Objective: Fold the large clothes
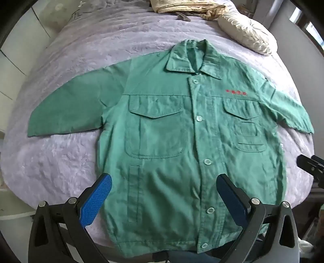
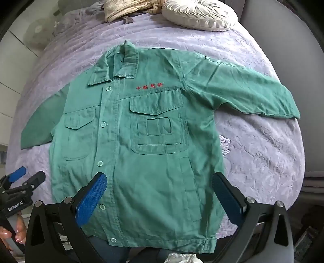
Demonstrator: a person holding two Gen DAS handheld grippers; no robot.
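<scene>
I log: lavender bedspread (image 1: pixel 66 161); green jacket (image 1: pixel 162 125) flat at its middle, buttoned, sleeves spread; round cushion (image 2: pixel 199 15) beyond the collar; my left gripper (image 1: pixel 164 194) and right gripper (image 2: pixel 160 192), fingers wide, above the hem.

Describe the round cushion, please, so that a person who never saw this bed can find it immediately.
Start from the bed with the lilac quilted cover, where a green work jacket lies spread flat. Look past the jacket's collar to the far end of the bed. There the round cushion lies beside a crumpled beige striped cloth; unlike the cloth, it is plain cream with pleats running to a centre button.
</scene>
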